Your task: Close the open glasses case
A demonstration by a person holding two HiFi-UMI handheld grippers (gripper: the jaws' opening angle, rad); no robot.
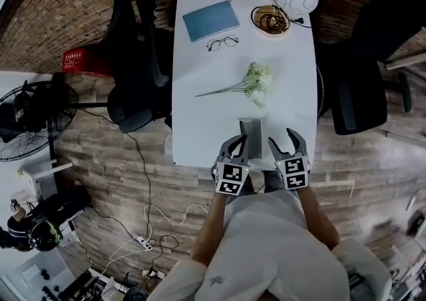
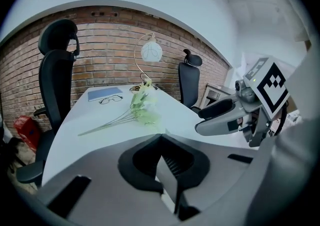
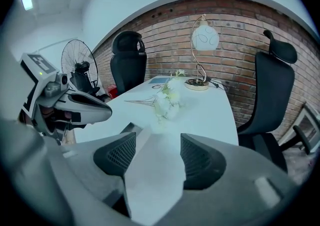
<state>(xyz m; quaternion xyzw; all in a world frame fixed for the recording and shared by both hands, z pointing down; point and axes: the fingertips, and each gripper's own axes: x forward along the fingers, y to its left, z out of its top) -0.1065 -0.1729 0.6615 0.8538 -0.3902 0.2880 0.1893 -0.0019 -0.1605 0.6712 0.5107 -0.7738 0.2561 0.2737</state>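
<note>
Between both grippers, lower centre, the glasses case (image 1: pixel 251 130) runs up-frame; left tongs (image 1: pixel 237 140) pinch it, right tongs (image 1: pixel 283 138) spread alongside.

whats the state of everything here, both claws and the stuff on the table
glasses case: looks open, not yet closed
left claw: shut on a thin grey flap of the glasses case
right claw: open, apparently gripping nothing
glasses: out of the case, lying flat
notebook: closed
flowers: lying on their side
</note>
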